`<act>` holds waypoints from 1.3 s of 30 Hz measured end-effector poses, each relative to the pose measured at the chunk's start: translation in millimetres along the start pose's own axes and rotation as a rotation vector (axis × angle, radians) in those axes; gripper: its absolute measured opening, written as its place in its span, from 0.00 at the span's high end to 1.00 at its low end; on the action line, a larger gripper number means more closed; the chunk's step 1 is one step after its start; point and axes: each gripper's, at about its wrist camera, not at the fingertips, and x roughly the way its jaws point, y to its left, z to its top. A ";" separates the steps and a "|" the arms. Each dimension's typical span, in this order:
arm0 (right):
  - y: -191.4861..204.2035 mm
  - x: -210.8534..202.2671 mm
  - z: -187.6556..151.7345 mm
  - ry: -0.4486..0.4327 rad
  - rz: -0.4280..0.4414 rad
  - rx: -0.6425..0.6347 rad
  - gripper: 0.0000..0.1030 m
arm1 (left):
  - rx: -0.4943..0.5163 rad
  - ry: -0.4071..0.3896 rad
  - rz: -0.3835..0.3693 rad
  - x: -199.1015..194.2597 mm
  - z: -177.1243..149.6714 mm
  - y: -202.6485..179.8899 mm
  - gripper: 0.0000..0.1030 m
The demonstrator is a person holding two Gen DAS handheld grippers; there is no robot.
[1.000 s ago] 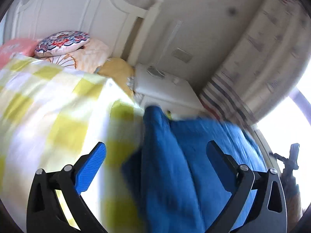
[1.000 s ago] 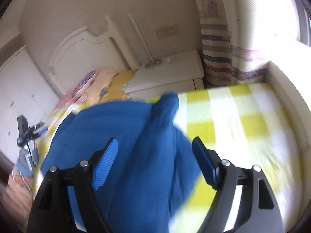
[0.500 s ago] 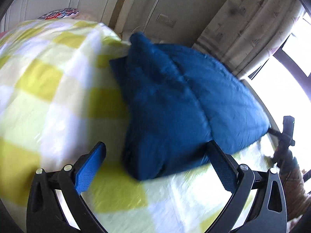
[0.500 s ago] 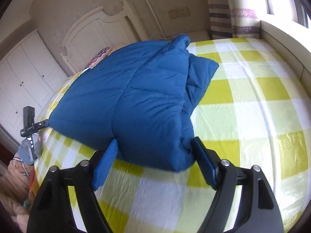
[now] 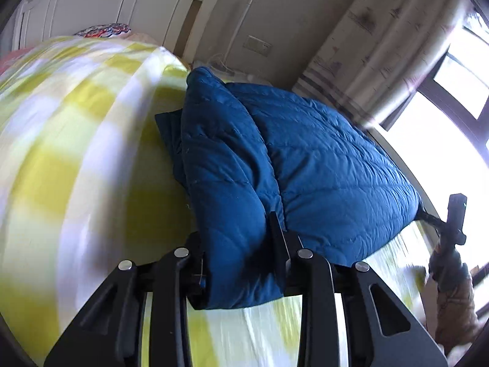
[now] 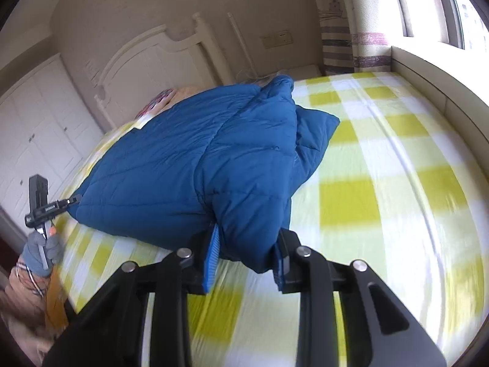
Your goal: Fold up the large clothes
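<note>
A blue quilted down jacket (image 5: 305, 165) lies folded on the yellow and white checked bed sheet (image 5: 70, 159). My left gripper (image 5: 237, 263) is shut on a thick fold at the jacket's near edge. In the right wrist view the same jacket (image 6: 183, 168) lies on the sheet (image 6: 382, 183). My right gripper (image 6: 246, 263) is shut on another bunched near end of it. Both grips sit low, close to the sheet.
A white headboard (image 6: 159, 58) and patterned pillows (image 5: 104, 29) are at the bed's far end. A striped curtain (image 6: 345, 46) and a bright window (image 5: 458, 91) are on one side. White wardrobe doors (image 6: 36, 128) stand at the left. The other gripper (image 6: 39, 202) shows at each view's edge.
Both grippers were open above the jacket; they came down to its near edge and closed on the bunched folds.
</note>
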 end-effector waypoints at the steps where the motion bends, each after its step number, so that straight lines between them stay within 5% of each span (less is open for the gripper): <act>1: 5.5 -11.9 -14.8 0.002 0.011 -0.007 0.72 | 0.001 0.007 -0.003 -16.7 -18.2 -2.6 0.73; 7: 28.0 -65.5 -82.3 -0.011 0.042 0.010 0.71 | -0.022 -0.011 -0.024 -74.0 -87.3 -13.6 0.73; 11: 36.3 -87.1 -109.8 -0.019 0.040 0.013 0.68 | -0.044 -0.026 -0.028 -85.7 -102.0 -14.9 0.72; 15: 23.2 -101.2 -110.1 -0.042 -0.015 0.065 0.37 | -0.053 -0.025 -0.034 -94.3 -109.2 -17.7 0.69; 20: 13.0 -146.9 -77.8 -0.217 -0.151 0.162 0.24 | 0.154 -0.057 0.197 -137.8 -103.5 -47.3 0.67; 21: 23.0 -151.2 -62.8 -0.258 -0.165 0.135 0.23 | 0.154 -0.088 0.227 -146.0 -91.9 -51.5 0.62; 22: 37.5 -151.1 -47.9 -0.290 -0.165 0.095 0.22 | 0.142 -0.113 0.250 -150.7 -80.5 -55.4 0.23; 23: 57.0 -147.2 -32.0 -0.317 -0.157 0.043 0.14 | 0.125 -0.176 0.269 -157.3 -61.9 -65.0 0.04; 25: 95.6 -134.4 -7.7 -0.349 -0.140 -0.066 0.02 | 0.129 -0.277 0.253 -160.0 -30.9 -91.4 0.04; 27: 141.4 -111.8 18.5 -0.357 -0.124 -0.178 0.02 | 0.150 -0.288 0.241 -146.3 -4.6 -116.6 0.04; 30: 190.1 -69.1 53.9 -0.311 -0.113 -0.270 0.02 | 0.218 -0.287 0.314 -103.6 33.6 -152.6 0.04; 33: 211.5 -2.3 89.8 -0.156 -0.147 -0.288 0.02 | 0.259 -0.162 0.360 -34.0 69.7 -167.0 0.04; 36: 201.2 75.1 106.4 0.013 -0.205 -0.278 0.02 | 0.231 -0.044 0.380 31.2 92.5 -153.3 0.04; 38: 180.0 143.9 89.9 0.165 -0.307 -0.338 0.02 | 0.187 0.066 0.378 79.1 92.4 -130.4 0.04; 39: 161.6 172.5 76.7 0.267 -0.285 -0.300 0.02 | 0.181 0.101 0.390 102.7 85.8 -114.7 0.04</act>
